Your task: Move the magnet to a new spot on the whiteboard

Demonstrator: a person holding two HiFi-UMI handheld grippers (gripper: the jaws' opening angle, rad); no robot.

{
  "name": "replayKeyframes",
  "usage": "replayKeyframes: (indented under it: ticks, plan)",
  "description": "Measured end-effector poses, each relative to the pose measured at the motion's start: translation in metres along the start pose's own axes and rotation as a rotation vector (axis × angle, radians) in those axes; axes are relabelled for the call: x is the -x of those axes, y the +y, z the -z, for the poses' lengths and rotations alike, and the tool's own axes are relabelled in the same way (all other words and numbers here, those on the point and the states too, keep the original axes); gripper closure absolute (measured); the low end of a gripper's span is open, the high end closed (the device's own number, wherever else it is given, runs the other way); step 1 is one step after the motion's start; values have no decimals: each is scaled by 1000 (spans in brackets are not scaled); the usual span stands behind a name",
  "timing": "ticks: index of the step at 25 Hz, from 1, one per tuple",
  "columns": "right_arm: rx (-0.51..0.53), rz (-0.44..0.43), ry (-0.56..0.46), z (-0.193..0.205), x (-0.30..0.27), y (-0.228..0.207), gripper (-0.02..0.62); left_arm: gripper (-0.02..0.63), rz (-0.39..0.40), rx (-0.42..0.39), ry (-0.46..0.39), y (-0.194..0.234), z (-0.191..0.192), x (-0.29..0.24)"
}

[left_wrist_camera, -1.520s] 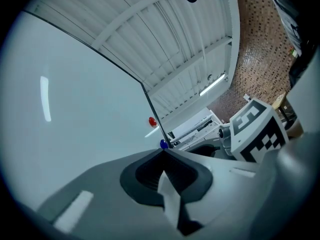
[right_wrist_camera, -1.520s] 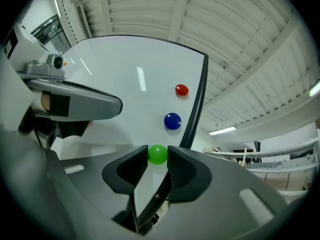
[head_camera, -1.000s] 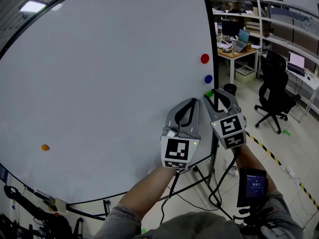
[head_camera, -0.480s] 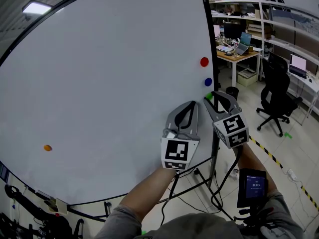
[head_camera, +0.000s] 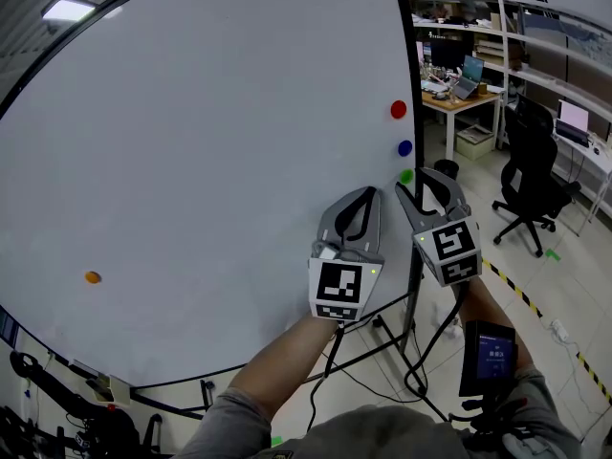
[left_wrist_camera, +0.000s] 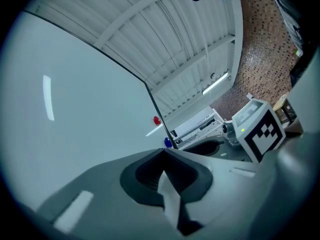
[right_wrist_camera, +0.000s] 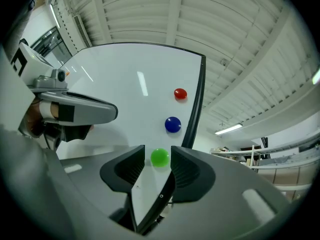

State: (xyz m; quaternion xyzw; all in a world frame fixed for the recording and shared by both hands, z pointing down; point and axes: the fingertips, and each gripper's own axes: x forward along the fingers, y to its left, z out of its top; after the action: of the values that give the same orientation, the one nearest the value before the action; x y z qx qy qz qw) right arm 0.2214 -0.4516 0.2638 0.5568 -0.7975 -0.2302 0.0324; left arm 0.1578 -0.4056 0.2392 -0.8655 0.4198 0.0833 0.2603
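Note:
A green magnet (head_camera: 406, 176) (right_wrist_camera: 160, 157) sticks to the whiteboard (head_camera: 191, 161) near its right edge, below a blue magnet (head_camera: 404, 147) (right_wrist_camera: 173, 124) and a red magnet (head_camera: 398, 110) (right_wrist_camera: 180, 94). My right gripper (head_camera: 418, 184) (right_wrist_camera: 159, 155) has its tips on either side of the green magnet; its jaws are opening, and a thin gap shows at each pad. My left gripper (head_camera: 365, 197) (left_wrist_camera: 163, 151) hovers just left of it, shut and empty, close to the board. An orange magnet (head_camera: 92, 277) sits far left.
Right of the board's black frame (head_camera: 409, 84) stand a black office chair (head_camera: 531, 175), a desk with monitors (head_camera: 459, 98) and shelves. Stand legs and cables lie under the board. Yellow-black tape (head_camera: 516, 290) runs across the floor.
The right gripper's jaws have spread wider around the green magnet, which now shows more fully past the tips. The left gripper has barely moved.

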Motion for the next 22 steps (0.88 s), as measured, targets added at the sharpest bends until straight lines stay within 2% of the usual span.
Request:
replayKeyframes:
  ticks: [10, 12, 16, 22]
  plan:
    - [27, -44, -41, -33, 2, 50, 459, 604, -68, -11, 30, 28, -3, 38]
    - [34, -58, -55, -43, 1, 64, 486, 604, -97, -17, 44, 40, -3, 50]
    - [40, -91, -91, -61, 1, 85, 588, 604, -156, -38, 74, 57, -3, 71]
    - [37, -166, -133, -93, -12, 147, 588, 604, -226, -51, 98, 99, -5, 119]
